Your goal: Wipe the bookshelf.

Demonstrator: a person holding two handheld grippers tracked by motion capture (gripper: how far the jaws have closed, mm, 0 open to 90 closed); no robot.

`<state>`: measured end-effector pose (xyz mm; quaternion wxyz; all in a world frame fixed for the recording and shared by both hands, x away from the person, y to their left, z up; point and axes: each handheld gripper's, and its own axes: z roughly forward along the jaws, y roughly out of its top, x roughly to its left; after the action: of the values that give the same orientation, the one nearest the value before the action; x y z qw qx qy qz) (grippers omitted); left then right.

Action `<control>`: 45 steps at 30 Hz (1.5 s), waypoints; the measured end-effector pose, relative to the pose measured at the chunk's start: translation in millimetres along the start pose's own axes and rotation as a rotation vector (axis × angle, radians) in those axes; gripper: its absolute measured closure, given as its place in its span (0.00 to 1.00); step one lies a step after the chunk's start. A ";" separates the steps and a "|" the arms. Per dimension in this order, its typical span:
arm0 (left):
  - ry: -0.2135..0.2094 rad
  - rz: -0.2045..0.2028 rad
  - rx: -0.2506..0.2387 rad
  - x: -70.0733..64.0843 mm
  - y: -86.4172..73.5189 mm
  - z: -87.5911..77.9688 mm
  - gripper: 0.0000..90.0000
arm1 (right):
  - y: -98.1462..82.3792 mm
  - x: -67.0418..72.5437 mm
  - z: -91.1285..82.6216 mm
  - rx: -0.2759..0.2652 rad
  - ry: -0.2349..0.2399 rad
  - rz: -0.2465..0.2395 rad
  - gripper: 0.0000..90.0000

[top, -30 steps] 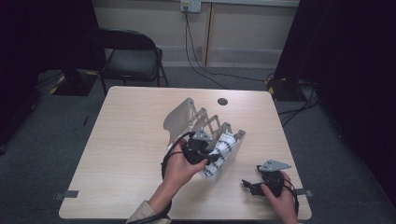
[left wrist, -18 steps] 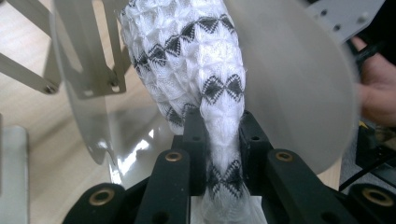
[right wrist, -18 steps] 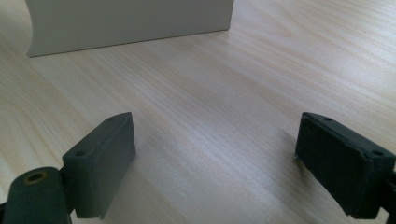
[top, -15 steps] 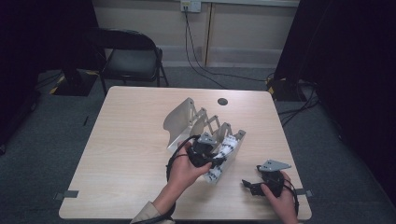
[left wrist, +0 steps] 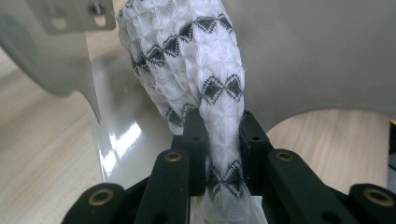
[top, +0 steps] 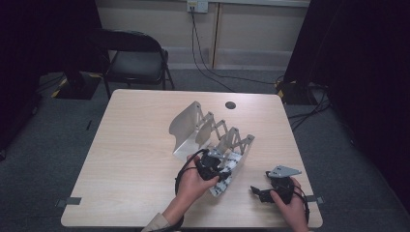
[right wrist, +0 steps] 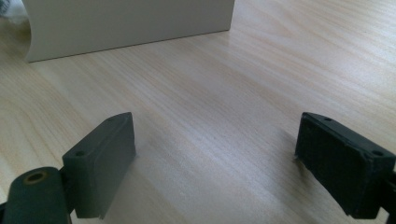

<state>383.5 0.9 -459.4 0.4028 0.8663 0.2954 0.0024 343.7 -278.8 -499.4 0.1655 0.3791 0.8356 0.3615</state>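
Standing on the pale wooden surface [top: 135,159] is the largest item, a grey folding rack [top: 212,135] made of upright panels joined by scissor-type links, set at a slant near the middle. Behind the surface a black folding chair [top: 138,60] stands well apart from the work.

Next in size is the white cloth [left wrist: 196,74] with black diamond patterning. It hangs bunched between two panels at the near end of the rack [left wrist: 322,51], with its lower part trailing toward the near edge of the surface in the high view [top: 227,176].

The left gripper [top: 212,166] sits at that near end of the rack. In the left gripper view its jaws are closed tight on a gathered fold of the cloth, which passes between them and runs down behind.

The right gripper [top: 270,188] rests low beside the rack's near right corner, apart from it. In the right gripper view its jaws stand wide apart with nothing between them, bare wood beneath and a rack panel [right wrist: 126,21] ahead.

Risks, as judged:
- The rack looks light and is not braced by the right gripper; a sideways tug from the cloth could slide or fold it.
- The loose knit could snag on a panel corner or on the bolt [left wrist: 96,8] near the top, leaving the cloth bunched and uneven.
- The hold is on a narrow fold; a pull could let it slip out.
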 end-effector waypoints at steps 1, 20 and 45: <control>0.000 0.002 0.012 0.5 -1.7 1.7 0.85 | 0.0 0.0 0.0 -0.001 0.000 0.000 0.13; 0.032 -0.007 -0.014 2.6 13.2 -27.6 0.85 | 0.0 0.0 0.0 0.000 0.000 0.000 0.13; 0.008 -0.001 -0.083 -18.2 63.6 -66.3 0.85 | 0.0 0.0 0.0 0.000 0.000 0.000 0.13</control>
<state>384.9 5.8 -365.9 0.4371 0.8487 0.2972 0.0176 343.7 -278.8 -499.4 0.1655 0.3791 0.8356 0.3615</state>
